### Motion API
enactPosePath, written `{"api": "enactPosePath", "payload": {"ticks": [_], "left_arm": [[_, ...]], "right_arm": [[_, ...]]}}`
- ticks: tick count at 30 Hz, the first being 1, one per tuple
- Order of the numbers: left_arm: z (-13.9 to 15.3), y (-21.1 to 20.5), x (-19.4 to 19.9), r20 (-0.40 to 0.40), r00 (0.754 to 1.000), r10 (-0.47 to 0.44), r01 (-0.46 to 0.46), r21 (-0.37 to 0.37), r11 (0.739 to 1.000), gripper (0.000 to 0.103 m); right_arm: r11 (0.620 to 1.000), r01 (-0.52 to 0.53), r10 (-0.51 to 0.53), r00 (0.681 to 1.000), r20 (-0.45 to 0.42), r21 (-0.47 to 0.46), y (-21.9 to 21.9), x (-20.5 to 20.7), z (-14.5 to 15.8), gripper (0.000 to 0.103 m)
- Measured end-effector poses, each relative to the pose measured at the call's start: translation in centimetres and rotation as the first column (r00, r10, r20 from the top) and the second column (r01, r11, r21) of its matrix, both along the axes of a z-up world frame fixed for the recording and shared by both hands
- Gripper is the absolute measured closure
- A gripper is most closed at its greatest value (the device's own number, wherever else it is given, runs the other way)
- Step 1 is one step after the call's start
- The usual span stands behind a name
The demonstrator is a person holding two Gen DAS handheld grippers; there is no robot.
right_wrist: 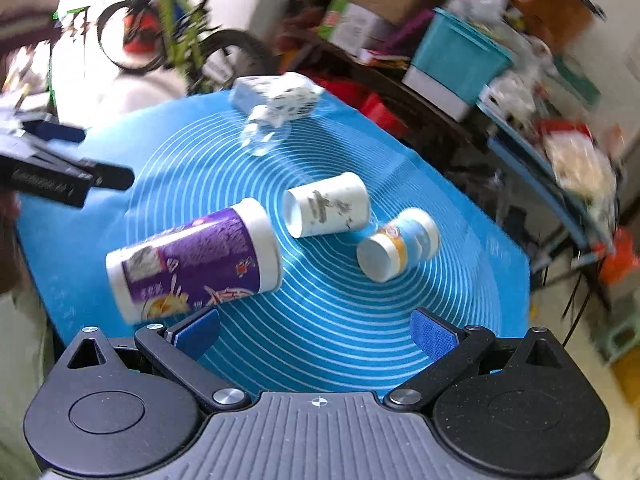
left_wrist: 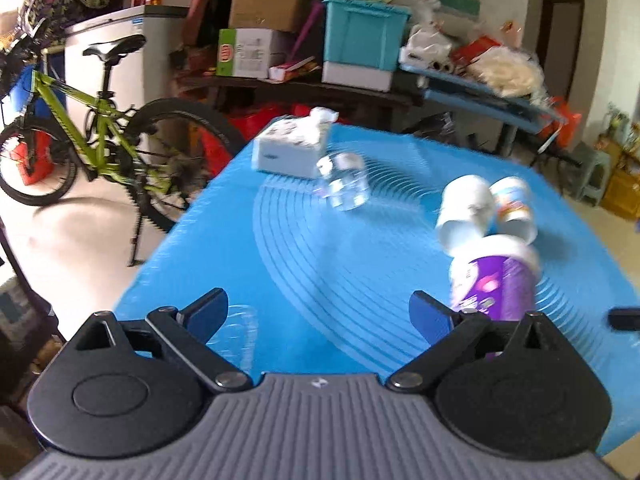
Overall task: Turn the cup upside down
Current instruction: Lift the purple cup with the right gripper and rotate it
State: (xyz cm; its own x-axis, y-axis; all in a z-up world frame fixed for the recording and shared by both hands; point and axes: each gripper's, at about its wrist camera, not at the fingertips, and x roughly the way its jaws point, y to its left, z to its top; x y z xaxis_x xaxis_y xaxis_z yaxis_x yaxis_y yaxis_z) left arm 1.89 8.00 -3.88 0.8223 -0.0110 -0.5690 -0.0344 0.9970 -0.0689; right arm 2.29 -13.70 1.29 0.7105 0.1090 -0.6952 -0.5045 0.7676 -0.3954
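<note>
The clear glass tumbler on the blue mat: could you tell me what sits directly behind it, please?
Behind the clear glass tumbler sits a white patterned tissue box on the blue ringed mat, seemingly touching it. The box's near corner is blurred through the glass, and its far side is hidden.

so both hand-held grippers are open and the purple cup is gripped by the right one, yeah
Not quite. Both are open, but the purple cup is not gripped: in the right wrist view it sits left of the right hand-held gripper, outside its spread fingers. The left hand-held gripper also holds nothing.
</note>
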Motion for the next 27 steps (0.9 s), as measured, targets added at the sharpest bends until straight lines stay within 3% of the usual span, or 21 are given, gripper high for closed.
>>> {"api": "enactPosePath", "payload": {"ticks": [5,10,18,27], "left_arm": [[-0.6,1.6,0.1,-0.034,0.999,0.031,-0.029,0.046,0.999,0.007],[-1.1,2.1,-0.1,-0.049,0.998,0.027,-0.023,0.086,0.996,0.007],[-1.2,2.4,-0.2,-0.057,0.998,0.014,-0.008,0.095,0.995,0.007],[-1.6,2.3,0.0,-0.061,0.998,-0.006,0.012,0.1,0.995,0.007]], "right_arm": [[0.975,-0.144,0.143,0.99,-0.018,-0.171,2.7,-0.7,0.6,0.0],[0.881,-0.313,0.312,0.948,-0.061,-0.356,5.8,-1.5,0.3,0.0],[0.639,-0.515,0.527,0.834,-0.163,-0.572,10.4,-2.6,-1.1,0.0],[0.351,-0.608,0.636,0.713,-0.295,-0.712,13.1,-1.9,-4.1,0.0]]}}
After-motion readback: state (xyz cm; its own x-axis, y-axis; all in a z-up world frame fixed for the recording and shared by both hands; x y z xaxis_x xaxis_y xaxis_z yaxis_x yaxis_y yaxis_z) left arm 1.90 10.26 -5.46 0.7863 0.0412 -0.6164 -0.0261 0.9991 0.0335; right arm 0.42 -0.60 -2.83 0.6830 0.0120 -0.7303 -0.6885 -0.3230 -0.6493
